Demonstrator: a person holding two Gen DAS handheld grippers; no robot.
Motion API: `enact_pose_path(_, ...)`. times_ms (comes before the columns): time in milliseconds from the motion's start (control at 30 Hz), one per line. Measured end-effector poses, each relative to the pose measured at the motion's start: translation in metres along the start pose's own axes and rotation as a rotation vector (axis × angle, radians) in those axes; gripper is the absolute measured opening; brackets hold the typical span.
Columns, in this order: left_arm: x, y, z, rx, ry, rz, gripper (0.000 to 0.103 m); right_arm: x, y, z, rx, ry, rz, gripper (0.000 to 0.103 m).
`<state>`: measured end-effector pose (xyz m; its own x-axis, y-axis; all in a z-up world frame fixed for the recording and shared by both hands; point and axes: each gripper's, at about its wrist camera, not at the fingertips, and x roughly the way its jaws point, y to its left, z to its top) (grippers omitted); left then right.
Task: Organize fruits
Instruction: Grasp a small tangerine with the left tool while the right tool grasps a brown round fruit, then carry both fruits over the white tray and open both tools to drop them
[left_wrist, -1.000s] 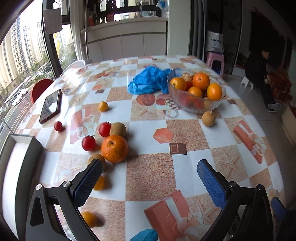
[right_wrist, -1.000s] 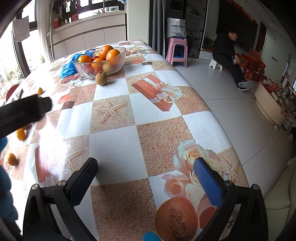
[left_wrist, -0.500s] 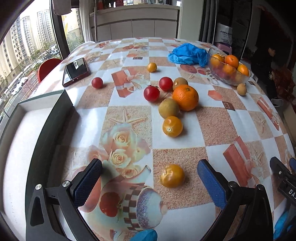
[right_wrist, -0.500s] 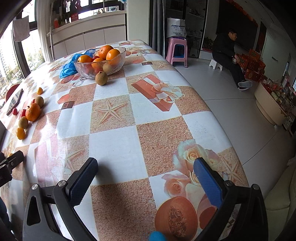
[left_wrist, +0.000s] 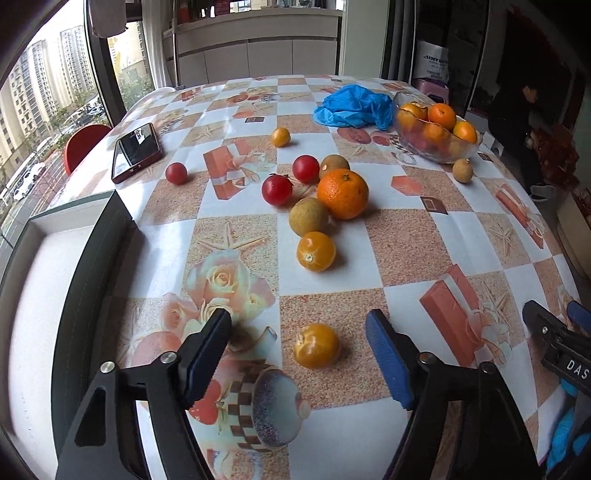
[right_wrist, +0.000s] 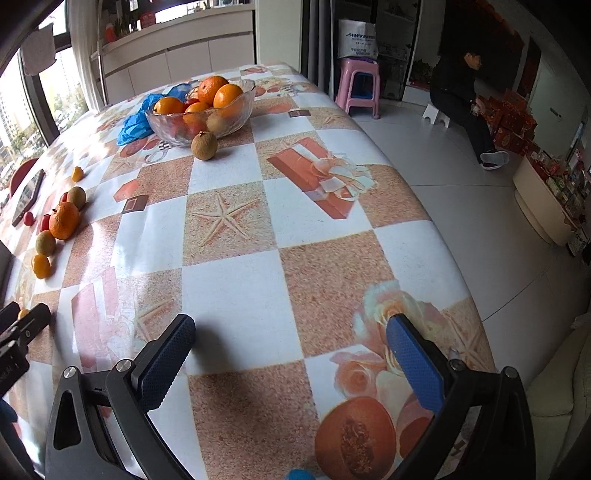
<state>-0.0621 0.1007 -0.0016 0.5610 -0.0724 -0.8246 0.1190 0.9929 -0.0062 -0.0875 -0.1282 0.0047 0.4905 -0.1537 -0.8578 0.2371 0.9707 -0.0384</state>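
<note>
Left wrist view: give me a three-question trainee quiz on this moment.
1. True or false: the left gripper already pinches the small orange fruit.
2. Which holds oranges: A the glass bowl, B the white tray, C the phone?
3. What lies between the right gripper jaws?

Key
1. False: its jaws have just been closing, with the fruit between them, untouched.
2. A
3. Only tablecloth.

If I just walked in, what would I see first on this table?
Probably the big orange in the middle of the table, huddled with red tomatoes and brownish fruits. Next, the glass bowl heaped with oranges at the far right, beside a crumpled blue bag. Close up, the left gripper straddles a small yellow-orange fruit.
</note>
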Motion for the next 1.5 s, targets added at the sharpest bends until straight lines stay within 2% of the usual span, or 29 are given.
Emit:
enact_pose_path(167,-0.002,0.000,-0.004,-0.010,-0.032,0.001,0.075,0.024,0.024,0.041,-0.038,0.012,0.024,0.103)
enact_pose_path(333,-0.003,0.001,-0.006,-0.015,-0.048,0.000,0.075,0.049,0.047,0.083,-0.033,-0.024,0.037,0.102)
enact_pose_path(433,-0.003,0.001,-0.006,-0.014,-0.058,0.000,0.076,0.058,0.061,0.100,-0.056,-0.049,0.052,0.097)
enact_pose_path(500,-0.003,0.001,-0.007,-0.013,-0.063,-0.002,0.076,0.060,0.068,0.107,-0.068,-0.072,0.065,0.089)
enact_pose_path(600,-0.003,0.001,-0.007,-0.014,-0.065,-0.006,0.076,0.060,0.072,0.112,-0.071,-0.100,0.073,0.068)
enact_pose_path(633,-0.003,0.001,-0.008,-0.013,-0.066,-0.006,0.075,0.057,0.073,0.111,-0.072,-0.107,0.075,0.042)
enact_pose_path(667,-0.003,0.002,-0.007,-0.013,-0.066,-0.007,0.075,0.055,0.072,0.110,-0.069,-0.105,0.094,0.027)
enact_pose_path(733,-0.003,0.003,-0.006,-0.015,-0.061,-0.011,0.074,0.050,0.068,0.105,-0.046,-0.106,0.126,0.027)
enact_pose_path(767,-0.004,0.004,-0.006,-0.017,-0.066,-0.011,0.062,0.045,0.066,0.100,-0.041,-0.111,0.137,0.027)
enact_pose_path(800,-0.005,0.005,-0.005,-0.016,-0.071,-0.014,0.043,0.039,0.063,0.094,-0.038,-0.110,0.160,0.027)
enact_pose_path(900,-0.006,0.013,-0.002,-0.020,-0.057,-0.043,0.023,0.026,0.057,0.074,-0.033,-0.073,0.226,0.027)
enact_pose_path(1033,-0.010,0.030,-0.003,-0.080,-0.024,-0.117,0.023,0.010,0.049,0.042,-0.013,-0.032,0.291,0.027)
enact_pose_path(1200,-0.024,0.047,-0.008,-0.137,-0.006,-0.145,0.023,-0.003,0.055,0.012,-0.021,-0.003,0.325,0.027)
enact_pose_path(1367,-0.052,0.062,-0.009,-0.143,-0.046,-0.143,0.023,-0.023,0.076,0.002,-0.054,-0.001,0.372,0.027)
enact_pose_path(1500,-0.076,0.089,-0.012,-0.160,-0.102,-0.139,0.023,-0.046,0.105,-0.003,-0.105,-0.020,0.411,0.027)
